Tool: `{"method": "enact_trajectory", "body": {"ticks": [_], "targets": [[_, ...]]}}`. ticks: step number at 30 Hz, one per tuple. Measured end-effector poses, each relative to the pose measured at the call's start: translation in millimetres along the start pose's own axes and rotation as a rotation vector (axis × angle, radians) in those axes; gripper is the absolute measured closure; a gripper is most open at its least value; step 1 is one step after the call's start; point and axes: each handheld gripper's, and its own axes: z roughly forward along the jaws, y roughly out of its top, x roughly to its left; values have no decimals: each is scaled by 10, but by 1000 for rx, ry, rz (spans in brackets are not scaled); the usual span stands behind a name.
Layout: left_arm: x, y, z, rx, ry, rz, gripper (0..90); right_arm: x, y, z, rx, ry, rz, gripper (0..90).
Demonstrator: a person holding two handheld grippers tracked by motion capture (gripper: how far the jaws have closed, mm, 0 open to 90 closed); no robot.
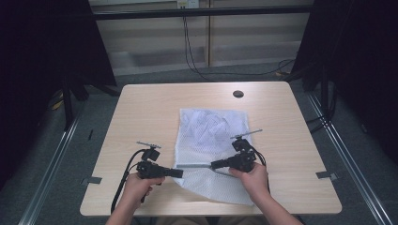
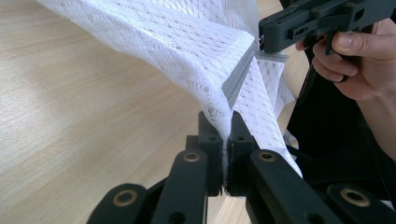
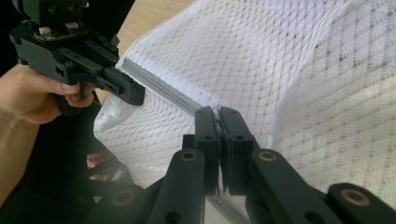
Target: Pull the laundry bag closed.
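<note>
**So: zipper stretched between both tools**

My left gripper is clamped on the mesh bag at the zipper end; my right gripper pinches the slider end. Its line runs crosswise between them (near table edge). Each gripper view shows fabric pinched, which the high view blurs.

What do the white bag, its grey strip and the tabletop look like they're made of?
White bag: likely synthetic mesh fabric; an open diamond weave shows, matte and limp. Grey strip: seems a zipper tape, woven, dull grey; its teeth are too fine to tell. Table: looks like light wood-grain laminate, smooth with a faint sheen.
</note>
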Motion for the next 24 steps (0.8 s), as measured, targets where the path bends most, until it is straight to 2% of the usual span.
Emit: {"method": "enact_trajectory", "body": {"ticks": [3, 4, 6, 10, 12, 18, 21, 24], "targets": [[-1, 0, -1, 3, -4, 5, 881, 0, -5, -2, 2, 3, 2, 870], [-10, -2, 3, 0, -8, -7, 881, 0, -5, -5, 5, 2, 1, 870], [-11, -2, 8, 1, -8, -7, 881, -3, -7, -11, 5, 4, -1, 870], [-4, -1, 9, 5, -6, -1, 881, -15, -15, -24, 4, -5, -3, 870], [-4, 0, 12, 15, -8, 7, 881, -30, -19, -34, 2, 6, 8, 870], [-10, 1, 12, 6, -14, -9, 882, -28, -15, -38, 1, 7, 5, 870], [2, 3, 5, 13, -8, 4, 882, -25, -14, -43, -1, 6, 4, 870], [2, 0, -5, 2, -7, -3, 882, -33, -19, -54, 0, -1, 5, 870]]}}
